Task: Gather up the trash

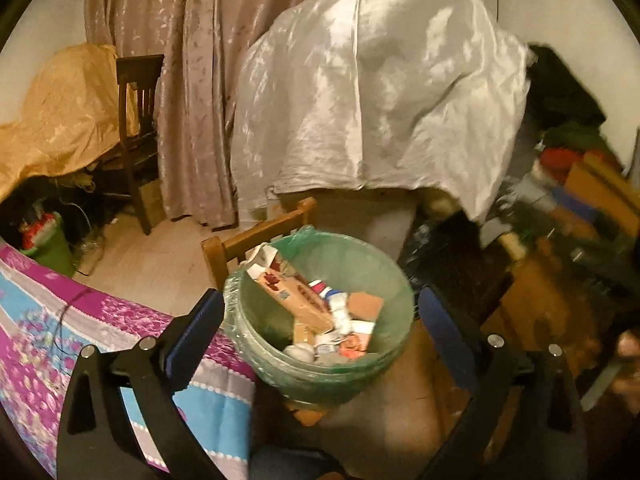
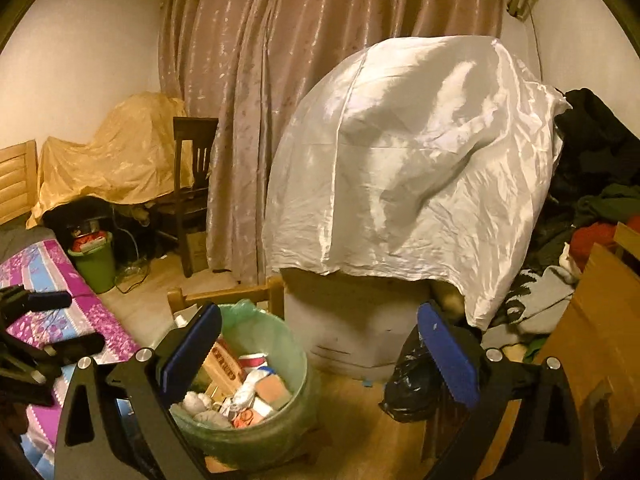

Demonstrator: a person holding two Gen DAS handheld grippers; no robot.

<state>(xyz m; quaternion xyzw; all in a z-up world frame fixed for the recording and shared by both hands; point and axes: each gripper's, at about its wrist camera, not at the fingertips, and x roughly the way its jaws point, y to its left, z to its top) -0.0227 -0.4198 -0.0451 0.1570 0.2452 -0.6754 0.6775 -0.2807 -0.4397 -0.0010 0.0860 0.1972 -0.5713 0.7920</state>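
A round bin lined with a pale green bag (image 1: 372, 268) (image 2: 280, 340) stands on a wooden surface. It holds a brown carton (image 1: 296, 300) (image 2: 224, 364), crumpled white paper and several small boxes and wrappers. In the left wrist view, my left gripper (image 1: 322, 332) hangs open just above and in front of the bin, which shows between its blue pads, and nothing is held. My right gripper (image 2: 320, 360) is open and empty too, with the bin behind its left finger. The left gripper (image 2: 64, 322) also appears at the far left of the right wrist view.
A big shape under a white cloth (image 1: 380, 100) (image 2: 400, 160) stands behind the bin. A wooden chair back (image 1: 256, 236), a pink-and-blue bedspread (image 1: 60, 320), a full green bin (image 2: 94, 260) and a dark chair (image 2: 192, 184) lie left. A black bag (image 2: 412, 384) and piled clothes crowd the right.
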